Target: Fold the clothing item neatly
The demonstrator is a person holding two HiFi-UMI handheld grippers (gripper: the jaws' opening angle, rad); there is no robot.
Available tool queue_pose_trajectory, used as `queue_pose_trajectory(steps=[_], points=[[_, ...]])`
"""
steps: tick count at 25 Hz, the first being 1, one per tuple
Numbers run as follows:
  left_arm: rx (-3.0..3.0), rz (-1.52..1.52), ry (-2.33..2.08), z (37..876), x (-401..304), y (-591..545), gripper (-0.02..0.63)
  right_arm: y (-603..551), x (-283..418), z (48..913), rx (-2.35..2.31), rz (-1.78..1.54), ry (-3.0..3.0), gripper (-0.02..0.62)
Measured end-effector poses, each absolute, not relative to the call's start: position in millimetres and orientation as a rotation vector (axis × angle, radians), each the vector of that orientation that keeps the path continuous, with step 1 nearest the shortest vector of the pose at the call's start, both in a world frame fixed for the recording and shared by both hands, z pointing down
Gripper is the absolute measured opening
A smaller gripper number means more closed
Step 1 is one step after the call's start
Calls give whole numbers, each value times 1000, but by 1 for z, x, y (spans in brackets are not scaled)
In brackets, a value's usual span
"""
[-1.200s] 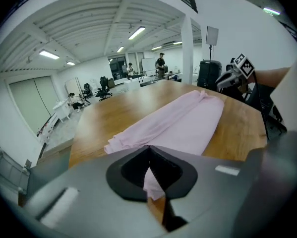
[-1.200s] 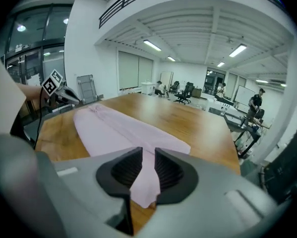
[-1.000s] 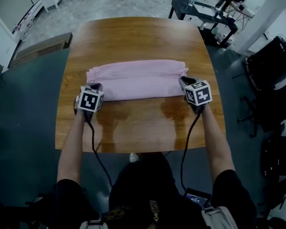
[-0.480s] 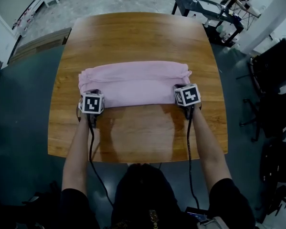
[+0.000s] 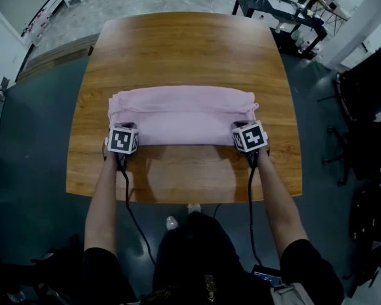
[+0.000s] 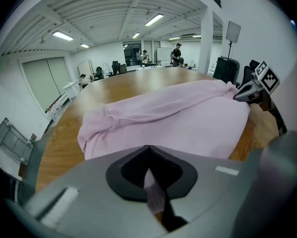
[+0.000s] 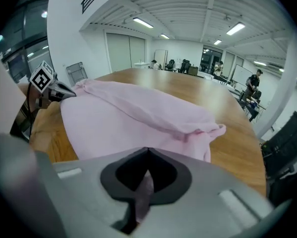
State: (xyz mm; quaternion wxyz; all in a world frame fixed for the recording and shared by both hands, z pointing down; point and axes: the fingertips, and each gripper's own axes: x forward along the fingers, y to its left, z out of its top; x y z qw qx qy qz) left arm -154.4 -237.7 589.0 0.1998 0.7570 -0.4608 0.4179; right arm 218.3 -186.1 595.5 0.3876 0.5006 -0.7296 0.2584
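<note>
The pink garment lies in the middle of the wooden table, already gathered into a long band. Its long axis runs from 9 o'clock to 3 o'clock across the person's front, with the smooth long edge facing them at 6 o'clock and a thicker rolled ridge along the far side.

The left gripper sits at the band's 8 o'clock corner, jaws pressed together with a thin strip of pink cloth pinched between them. The right gripper is at the 4 o'clock corner. Its jaws have just been closing and now meet on a small tuck of the same fabric.

I'd worry about how little cloth each bite holds. If a bite has caught only the top layer, lifting could peel that layer away and open the band up. If one hand rises or travels ahead of the other, the near edge could land crooked. The bunched ends at 9 and 3 o'clock look loose and could drag or spill out.
</note>
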Motion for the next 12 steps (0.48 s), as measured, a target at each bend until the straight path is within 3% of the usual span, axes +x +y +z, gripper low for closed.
queue_pose_trajectory(steps=[12], points=[[2203, 1161, -1257, 591, -171, -152, 8, -106, 199, 598, 1281, 531, -1863, 3]])
